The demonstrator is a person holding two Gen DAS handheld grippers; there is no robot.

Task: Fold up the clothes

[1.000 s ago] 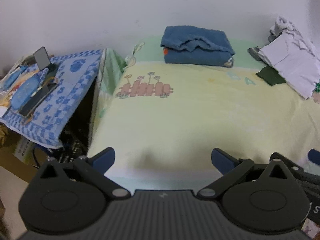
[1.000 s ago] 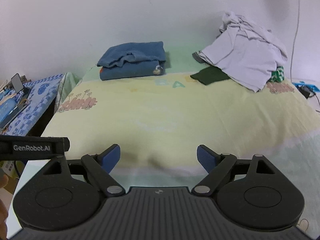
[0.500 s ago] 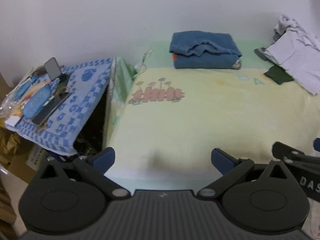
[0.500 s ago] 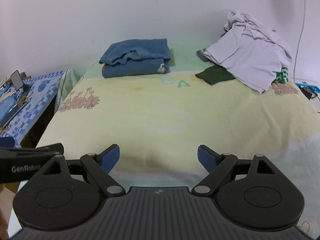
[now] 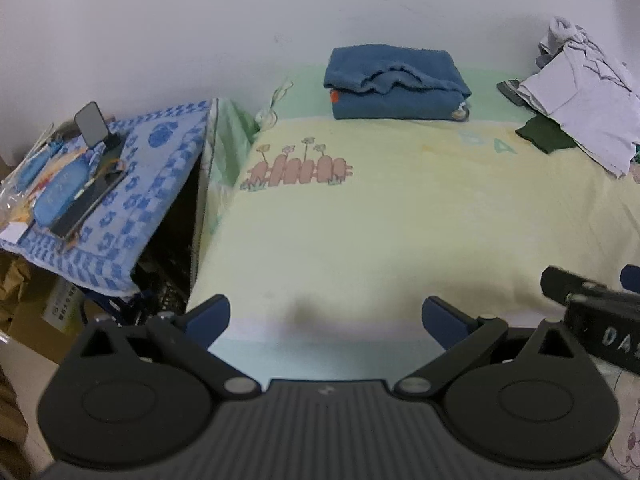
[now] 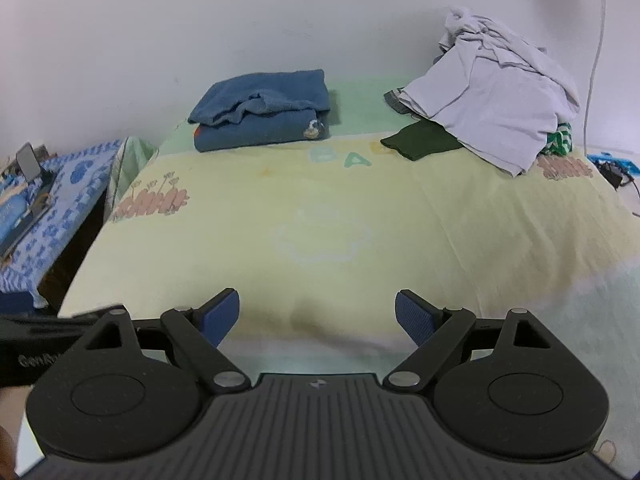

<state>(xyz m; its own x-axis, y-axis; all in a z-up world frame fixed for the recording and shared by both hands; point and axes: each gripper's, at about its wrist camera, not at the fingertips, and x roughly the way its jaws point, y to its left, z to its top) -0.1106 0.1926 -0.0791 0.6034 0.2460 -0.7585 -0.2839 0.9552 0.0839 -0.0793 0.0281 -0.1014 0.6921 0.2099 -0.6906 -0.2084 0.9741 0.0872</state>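
Note:
A folded blue garment (image 5: 396, 84) (image 6: 264, 110) lies at the far side of the bed by the wall. To its right is a heap of unfolded clothes: a pale lilac shirt (image 6: 492, 104) (image 5: 588, 108) on top, a dark green piece (image 6: 420, 140) (image 5: 546, 136) under its near edge, a green-and-white item (image 6: 560, 142) behind. My left gripper (image 5: 326, 316) and right gripper (image 6: 318, 316) both hover open over the bed's near edge, nothing between their fingers, far from the clothes. The right gripper's body (image 5: 596, 316) shows at the left wrist view's right edge.
The bed has a pale yellow sheet (image 6: 320, 216) with cartoon prints. Left of it stands a low table under a blue patterned cloth (image 5: 132, 184) with a phone on a stand (image 5: 94, 124) and blue pouches. A cable (image 6: 596, 52) hangs on the wall at right.
Both grippers have drawn slightly back and shifted, so the bed and the clothes sit a little farther right in the left view. Both stay open and hold nothing.

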